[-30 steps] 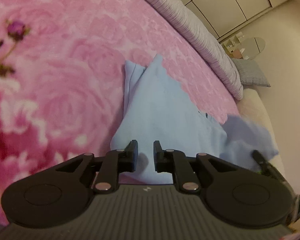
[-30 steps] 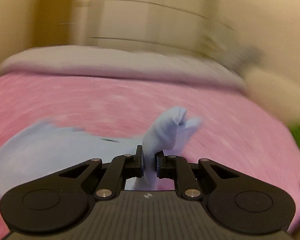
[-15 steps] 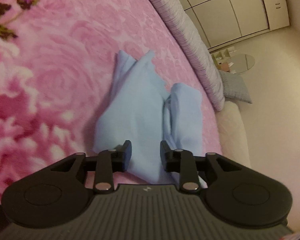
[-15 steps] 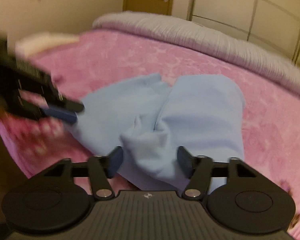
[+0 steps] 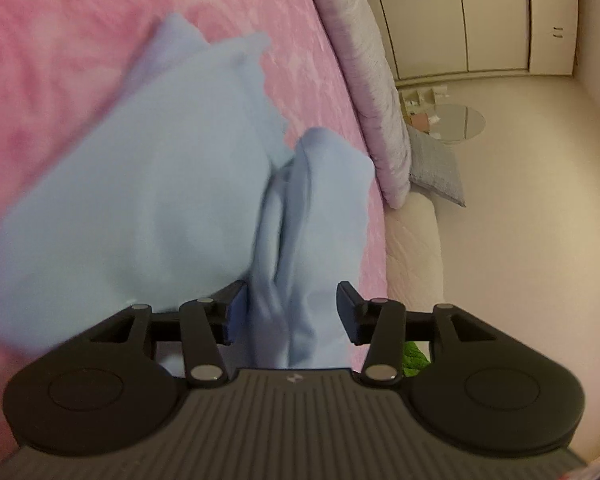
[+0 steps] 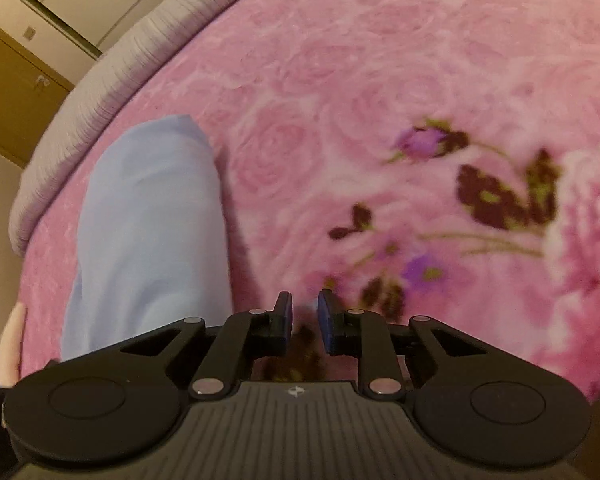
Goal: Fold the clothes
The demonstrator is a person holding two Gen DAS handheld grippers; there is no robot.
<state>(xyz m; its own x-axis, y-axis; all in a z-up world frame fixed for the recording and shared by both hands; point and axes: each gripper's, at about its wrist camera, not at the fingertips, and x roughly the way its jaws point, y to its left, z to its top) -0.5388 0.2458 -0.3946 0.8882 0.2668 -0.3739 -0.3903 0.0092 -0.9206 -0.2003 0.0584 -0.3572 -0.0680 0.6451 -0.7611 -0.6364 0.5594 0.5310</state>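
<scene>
Clearly the bed [image 6: 380,80], under its pink rose blanket, serves as folding ground: the pale blue garment [image 5: 140,220] lies on it doubled lengthwise, one flap over the other. The left gripper [image 5: 292,308] straddles the middle ridge, jaws wide apart, likely to pinch it. The right gripper [image 6: 303,312] hangs beside the cloth, jaws nearly together, holding nothing.

My left gripper [image 5: 290,310] has spread its jaws wide, from a narrow gap 1 second ago, and moved closer over the light blue garment [image 5: 148,208]. My right gripper [image 6: 303,320] has let go of the garment, swung off to the pink floral blanket [image 6: 380,100], and narrowed.
</scene>
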